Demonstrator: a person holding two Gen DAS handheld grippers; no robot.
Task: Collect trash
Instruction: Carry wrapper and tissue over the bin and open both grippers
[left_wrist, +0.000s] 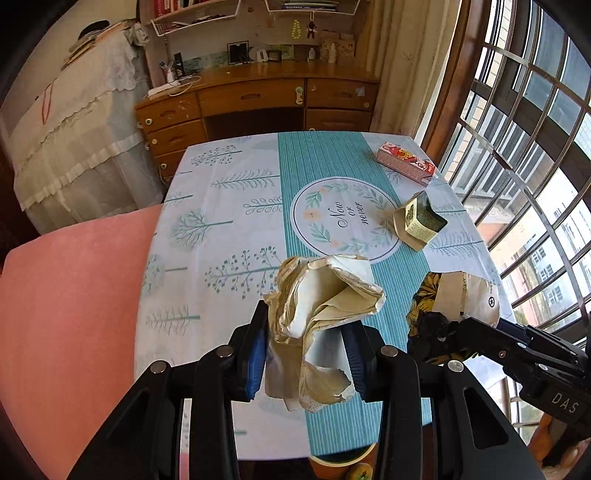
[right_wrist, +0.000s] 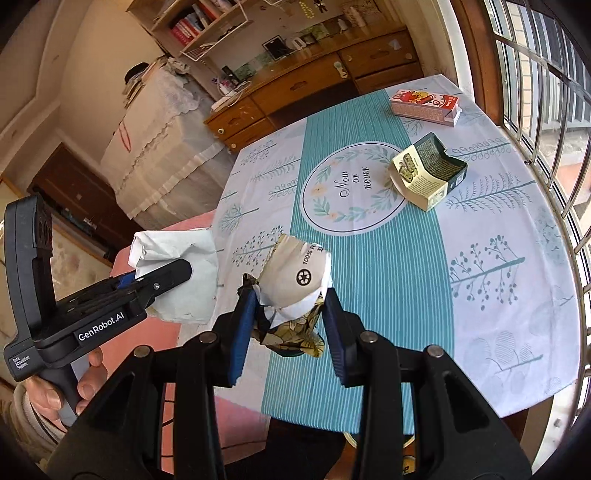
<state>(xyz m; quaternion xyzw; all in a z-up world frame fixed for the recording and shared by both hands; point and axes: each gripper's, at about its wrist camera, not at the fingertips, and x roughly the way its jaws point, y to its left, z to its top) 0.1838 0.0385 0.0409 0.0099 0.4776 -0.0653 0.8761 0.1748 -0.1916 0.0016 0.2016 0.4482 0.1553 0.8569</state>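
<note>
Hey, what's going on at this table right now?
A person is clearing trash off a table with a handheld gripper in each hand. The left gripper is clamped on a crumpled paper bag, held up above the tablecloth. The right gripper is clamped on a squashed paper cup that bears a recycling mark, also lifted. Two pieces are left on the table: an opened green and cream carton and a pink box nearer the window.
</note>
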